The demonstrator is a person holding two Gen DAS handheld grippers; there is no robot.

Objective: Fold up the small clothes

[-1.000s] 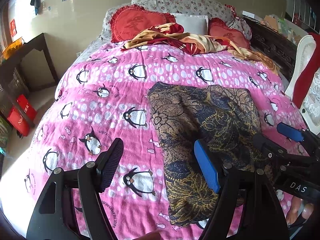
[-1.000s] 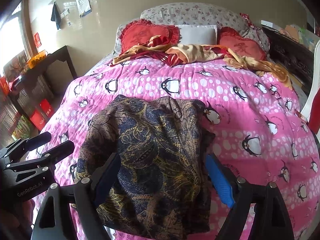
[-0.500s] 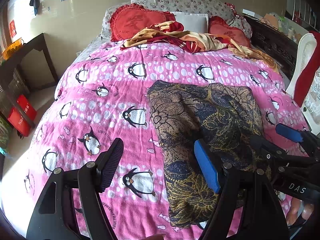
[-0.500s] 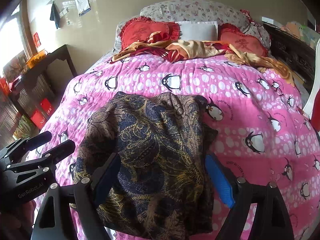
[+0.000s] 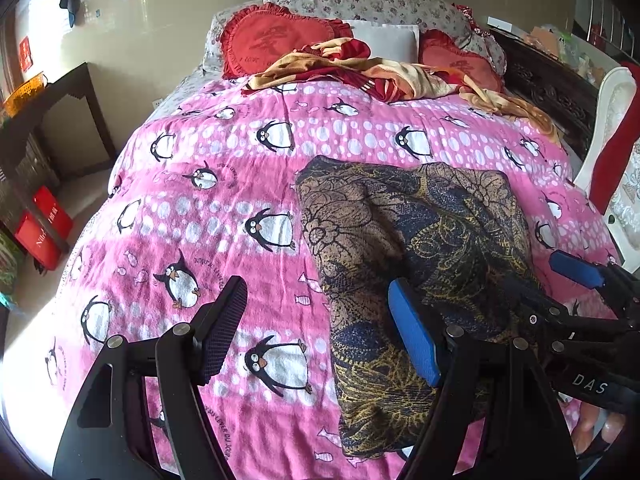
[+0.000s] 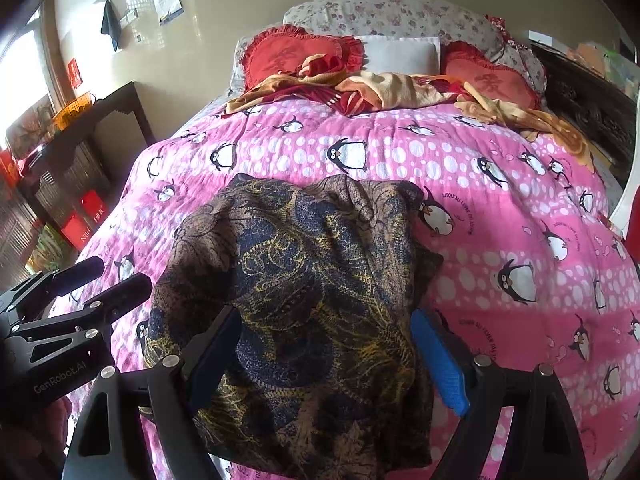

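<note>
A dark navy, brown and gold floral-patterned garment (image 6: 316,304) lies folded into a rough rectangle on the near part of a pink penguin-print fleece blanket (image 5: 224,208), whose penguins carry small curved lettering too fine to read surely. Over the garment's near edge the right gripper (image 6: 326,356) hangs with its jaws apart, gripping nothing. Left of the garment, over bare blanket, the left gripper (image 5: 316,332) is likewise spread and empty; its body reads "GenRobot.AI", the right one's "DAS". Beyond the garment, at the blanket's far end, sit red heart-shaped frilled cushions (image 5: 280,40).
</note>
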